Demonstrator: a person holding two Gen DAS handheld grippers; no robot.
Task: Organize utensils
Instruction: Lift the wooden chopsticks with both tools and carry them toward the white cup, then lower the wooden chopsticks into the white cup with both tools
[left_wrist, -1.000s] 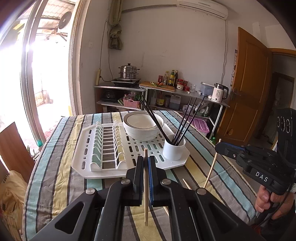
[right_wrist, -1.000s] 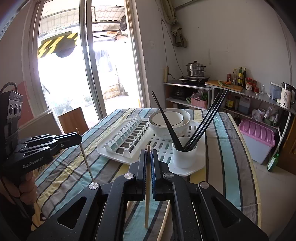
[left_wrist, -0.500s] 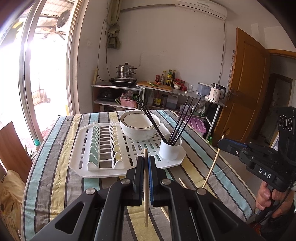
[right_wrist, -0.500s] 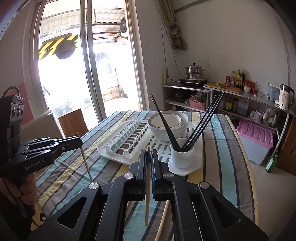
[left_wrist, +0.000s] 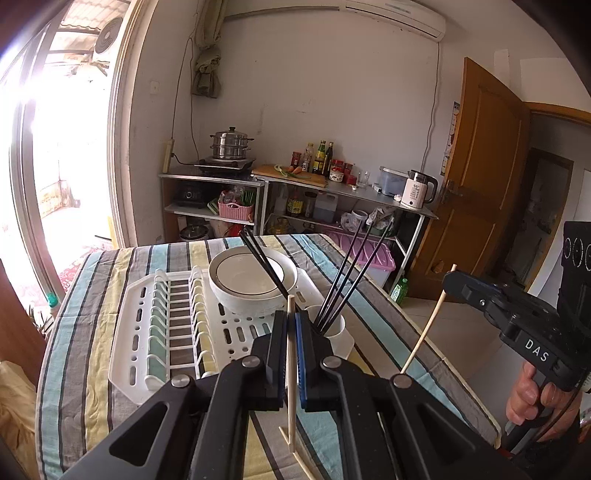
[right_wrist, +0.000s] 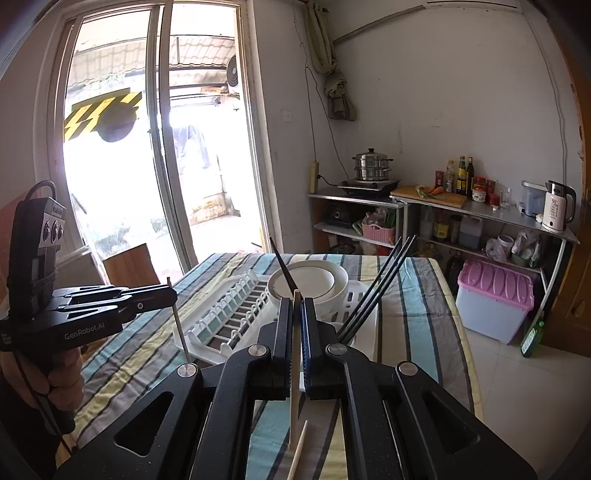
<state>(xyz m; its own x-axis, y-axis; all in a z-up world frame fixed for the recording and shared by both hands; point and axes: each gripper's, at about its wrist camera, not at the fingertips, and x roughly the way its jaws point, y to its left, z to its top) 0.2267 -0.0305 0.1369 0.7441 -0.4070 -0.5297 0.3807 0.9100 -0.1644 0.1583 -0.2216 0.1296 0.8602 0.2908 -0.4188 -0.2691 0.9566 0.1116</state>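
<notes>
Chopsticks, wooden: one clamped upright in your left gripper (left_wrist: 291, 354), one in your right gripper (right_wrist: 295, 354), both above the striped table. Tip each down into the white cup (left_wrist: 338, 332) beside black ones; release low.

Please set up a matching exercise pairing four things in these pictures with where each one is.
Things:
1. black chopsticks
2. white bowl
3. wooden chopstick
4. steamer pot

Places:
A. on the stove at the back wall
B. clamped in the left tool
C. standing in the white cup
D. on the drying rack

Pairs: 1-C, 2-D, 3-B, 4-A
</notes>
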